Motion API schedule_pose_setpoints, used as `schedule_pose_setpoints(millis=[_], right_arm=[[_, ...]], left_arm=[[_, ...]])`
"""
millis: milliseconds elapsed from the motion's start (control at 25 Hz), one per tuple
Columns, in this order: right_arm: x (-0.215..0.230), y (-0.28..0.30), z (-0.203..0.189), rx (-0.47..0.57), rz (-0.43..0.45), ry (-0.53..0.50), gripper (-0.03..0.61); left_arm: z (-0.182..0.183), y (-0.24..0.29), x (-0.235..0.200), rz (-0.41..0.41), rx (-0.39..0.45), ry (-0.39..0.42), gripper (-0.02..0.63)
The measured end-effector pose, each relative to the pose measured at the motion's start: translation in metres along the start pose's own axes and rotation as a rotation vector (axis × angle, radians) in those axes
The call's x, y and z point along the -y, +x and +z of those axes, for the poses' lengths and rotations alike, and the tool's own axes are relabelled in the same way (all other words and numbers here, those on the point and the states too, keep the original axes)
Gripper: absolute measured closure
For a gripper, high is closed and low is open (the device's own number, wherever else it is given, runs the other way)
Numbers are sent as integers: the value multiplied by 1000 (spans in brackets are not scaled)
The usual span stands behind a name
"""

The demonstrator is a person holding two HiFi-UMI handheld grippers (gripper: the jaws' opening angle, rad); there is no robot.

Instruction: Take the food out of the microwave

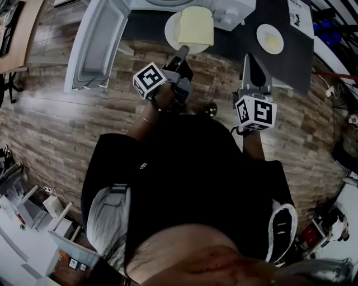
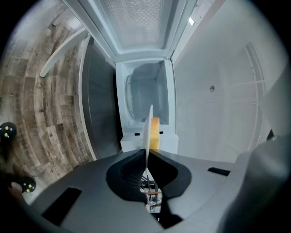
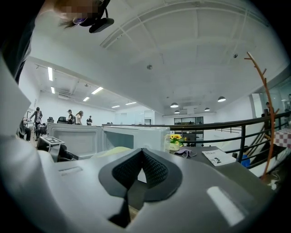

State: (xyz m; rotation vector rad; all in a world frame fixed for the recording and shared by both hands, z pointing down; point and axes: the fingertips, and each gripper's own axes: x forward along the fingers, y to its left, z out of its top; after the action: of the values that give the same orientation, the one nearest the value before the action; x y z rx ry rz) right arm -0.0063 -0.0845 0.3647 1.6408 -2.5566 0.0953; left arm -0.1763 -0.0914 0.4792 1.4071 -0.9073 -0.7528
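At the far left, the white microwave door (image 1: 95,44) stands wide open beside the left edge of the dark tabletop (image 1: 246,42). The microwave (image 2: 145,95) sits at the back edge, and its inside looks bare in the left gripper view. Next come the left tongs (image 1: 183,53), clenched on the rim of a white plate (image 1: 172,25). The left gripper view shows the two pads squeezed together on the thin edge of that plate (image 2: 147,132). On the plate lies the food (image 1: 196,25), a pale yellow square slice that looks like bread. It is out of the microwave, held over the tabletop just in front of the opening. To the right, the right tongs (image 1: 254,64) are near the front edge of the tabletop, clenched with nothing between them; the dark pads (image 3: 154,170) meet in the right gripper view. Further right a small plate (image 1: 270,39) with something pale on it rests on the tabletop, and a sheet of paper (image 1: 300,17) lies near the back right corner
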Motion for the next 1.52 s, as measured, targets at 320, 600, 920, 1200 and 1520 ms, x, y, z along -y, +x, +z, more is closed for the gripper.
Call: schedule_pose_setpoints(millis=[320,600,920,1200,1520], right_arm=[[32,-16,-2,5,-35,20,577],[59,-33,-7,6,-59,31,577],[97,-60,-12,20,-123,51,577],[144,-98,-18,18,-209,54,577],[202,-134,-17,35,-304,64,577]], left_arm=[[-48,8,3,7,-80,11,597],[-83,18,4,8,-125,15,597],[-130,42,4,11,-205,20,597],[-184,76,6,6,-298,24,596],[-246,121,14,-3,-411,57,595]])
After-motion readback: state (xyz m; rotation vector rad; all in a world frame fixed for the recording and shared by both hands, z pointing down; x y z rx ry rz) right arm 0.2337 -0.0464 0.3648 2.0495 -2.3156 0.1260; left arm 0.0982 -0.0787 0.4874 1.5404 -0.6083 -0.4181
